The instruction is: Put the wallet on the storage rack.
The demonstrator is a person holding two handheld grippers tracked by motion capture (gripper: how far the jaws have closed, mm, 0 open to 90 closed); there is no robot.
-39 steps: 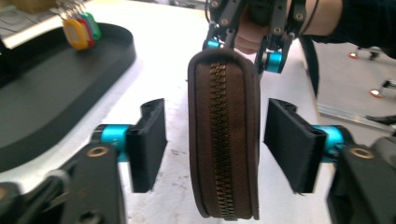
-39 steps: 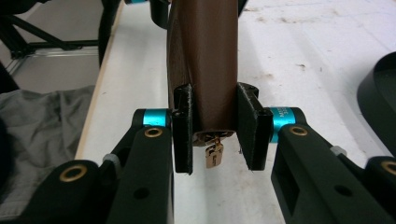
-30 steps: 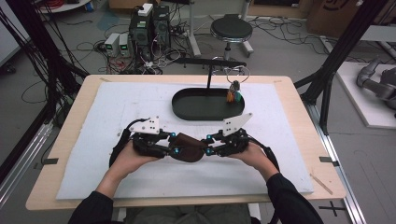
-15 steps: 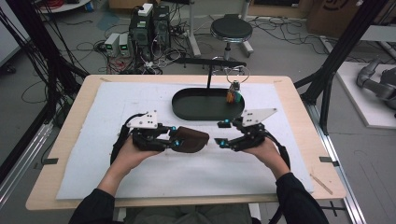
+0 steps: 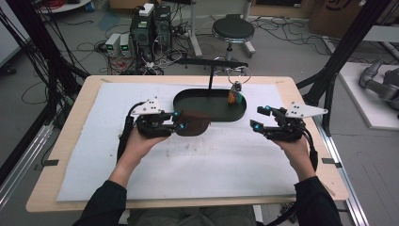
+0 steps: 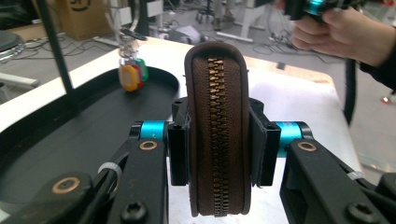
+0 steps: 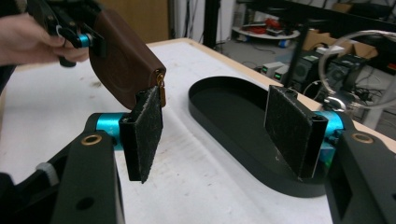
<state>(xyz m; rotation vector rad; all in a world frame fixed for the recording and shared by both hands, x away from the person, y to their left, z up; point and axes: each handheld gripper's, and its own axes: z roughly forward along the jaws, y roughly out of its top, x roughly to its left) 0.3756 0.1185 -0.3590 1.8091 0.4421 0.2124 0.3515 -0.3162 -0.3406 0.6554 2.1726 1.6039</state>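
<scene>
So the one brown zip pouch [image 6: 215, 126] hid part of the single black tray [image 5: 209, 100]; left gripper [image 5: 178, 120] clamped it; right gripper [image 5: 261, 117] had just opened, empty, beside the tray.

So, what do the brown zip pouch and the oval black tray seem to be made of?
The brown zip pouch looks like smooth leather or imitation leather, which one I cannot tell: matte brown skin with a stitched edge, and brass-coloured metal zip teeth. The oval black tray looks like hard plastic or painted metal: thin upright rim, even black surface with a soft sheen.
</scene>
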